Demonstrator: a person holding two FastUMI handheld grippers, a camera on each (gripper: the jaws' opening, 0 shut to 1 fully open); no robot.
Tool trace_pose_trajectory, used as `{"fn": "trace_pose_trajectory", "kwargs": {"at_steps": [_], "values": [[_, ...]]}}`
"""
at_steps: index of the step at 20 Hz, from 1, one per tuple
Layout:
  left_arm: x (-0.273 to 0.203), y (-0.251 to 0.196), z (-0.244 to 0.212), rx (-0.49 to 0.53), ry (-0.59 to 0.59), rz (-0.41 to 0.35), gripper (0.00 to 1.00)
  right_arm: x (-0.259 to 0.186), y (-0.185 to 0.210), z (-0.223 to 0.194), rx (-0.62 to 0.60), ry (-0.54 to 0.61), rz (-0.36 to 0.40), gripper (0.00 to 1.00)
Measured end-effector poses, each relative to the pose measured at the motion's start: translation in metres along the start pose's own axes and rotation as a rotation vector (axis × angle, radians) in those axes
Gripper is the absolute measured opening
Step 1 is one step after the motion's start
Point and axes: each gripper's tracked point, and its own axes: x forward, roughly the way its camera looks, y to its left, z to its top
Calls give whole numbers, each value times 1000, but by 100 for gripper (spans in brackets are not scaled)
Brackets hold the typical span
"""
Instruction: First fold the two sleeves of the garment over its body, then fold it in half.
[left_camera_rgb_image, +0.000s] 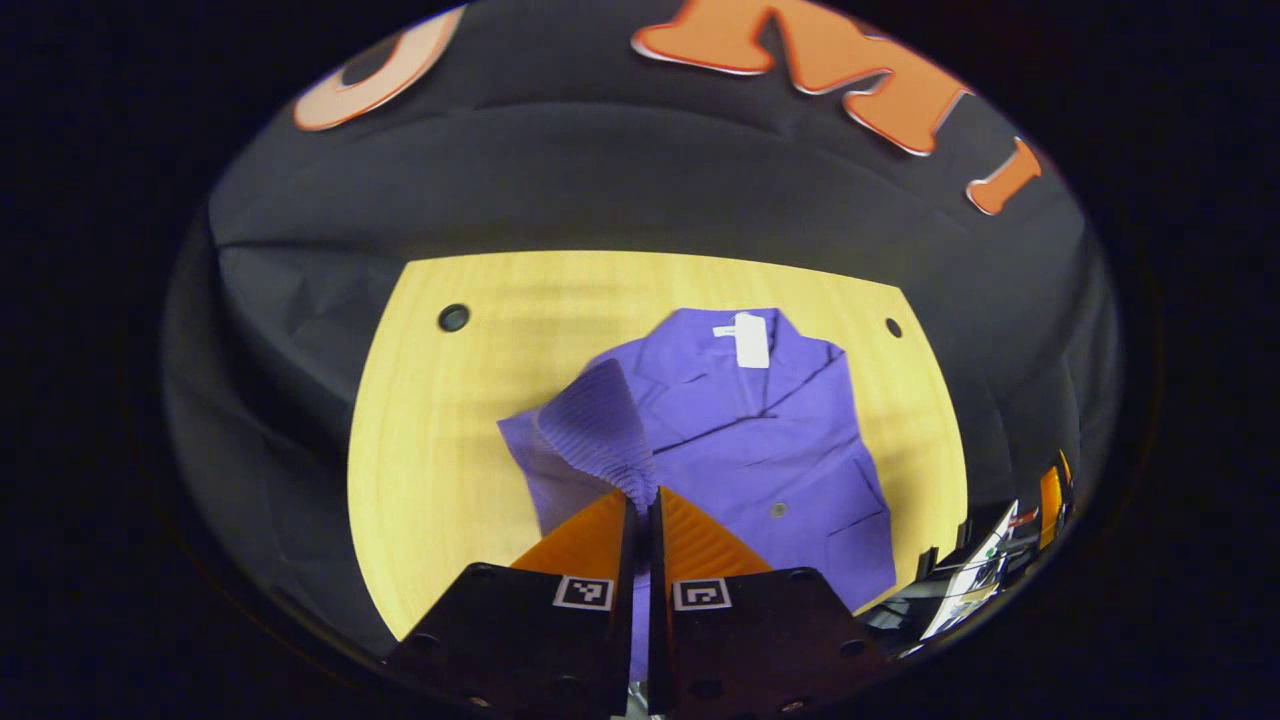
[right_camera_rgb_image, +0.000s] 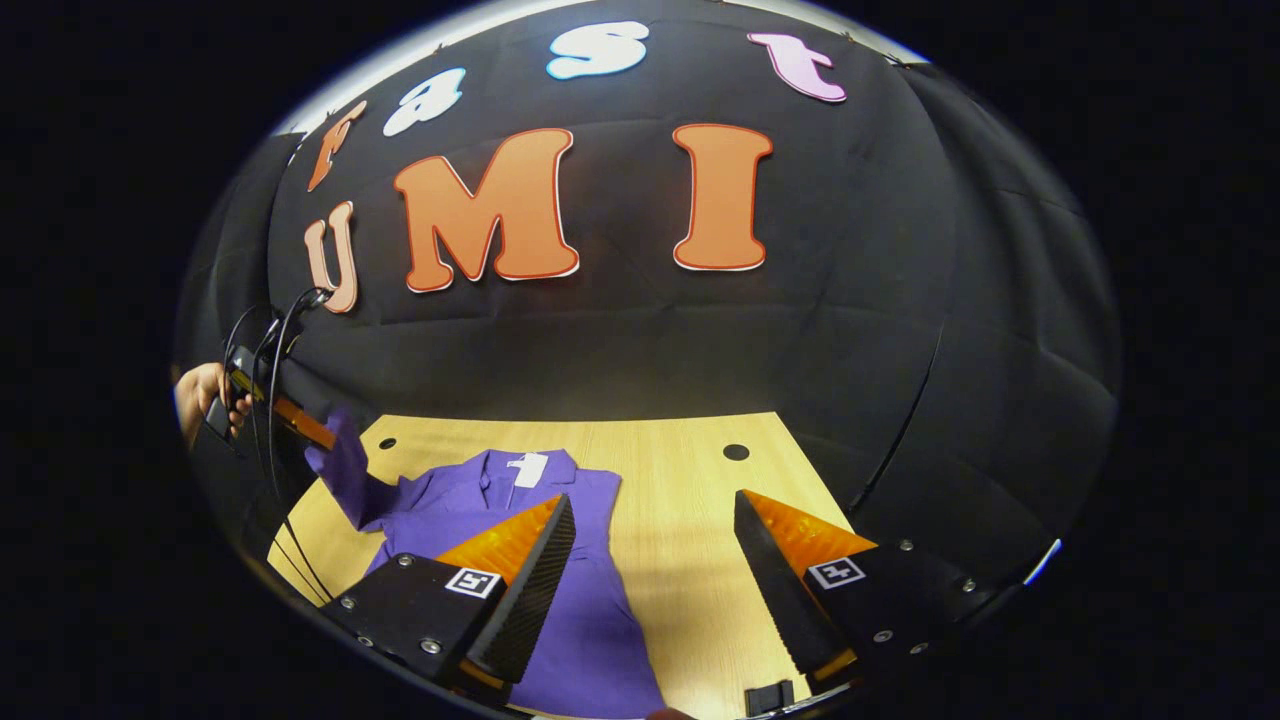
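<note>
A purple jacket (left_camera_rgb_image: 740, 430) lies front up on the wooden table (left_camera_rgb_image: 450, 450), collar at the far side with a white tag (left_camera_rgb_image: 750, 338). My left gripper (left_camera_rgb_image: 643, 495) is shut on the ribbed end of one sleeve (left_camera_rgb_image: 595, 430), which hangs lifted off the table. In the right gripper view a hand (right_camera_rgb_image: 200, 395) holds that left gripper (right_camera_rgb_image: 300, 420) at the far left, the sleeve (right_camera_rgb_image: 345, 465) raised beside the jacket (right_camera_rgb_image: 470, 495). My right gripper (right_camera_rgb_image: 654, 500) hovers open over the jacket's other edge and bare table (right_camera_rgb_image: 690, 560), holding nothing.
Two dark round holes (left_camera_rgb_image: 453, 317) (left_camera_rgb_image: 893, 327) mark the table's far corners. Black cloth walls surround the table. Some equipment (left_camera_rgb_image: 990, 570) sits past the table's right edge. Cables (right_camera_rgb_image: 265, 340) loop up from the left gripper.
</note>
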Motion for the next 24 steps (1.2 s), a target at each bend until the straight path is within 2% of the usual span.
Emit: {"fn": "trace_pose_trajectory", "kwargs": {"at_steps": [5, 12, 16, 20, 24], "values": [[15, -87, 23, 106, -2, -58, 8, -9, -19, -7, 8, -3, -3, 95], [51, -177, 30, 150, 53, -136, 8, -20, -55, -23, 39, 14, -30, 96], [88, -210, 32, 193, 78, -102, 9, -22, -70, -32, 63, 21, -41, 95], [111, -255, 28, 209, 73, -150, 17, -25, -77, -39, 72, 36, -45, 96], [99, -283, 30, 251, -5, -186, 36, -28, -83, -39, 73, 31, -51, 96]]}}
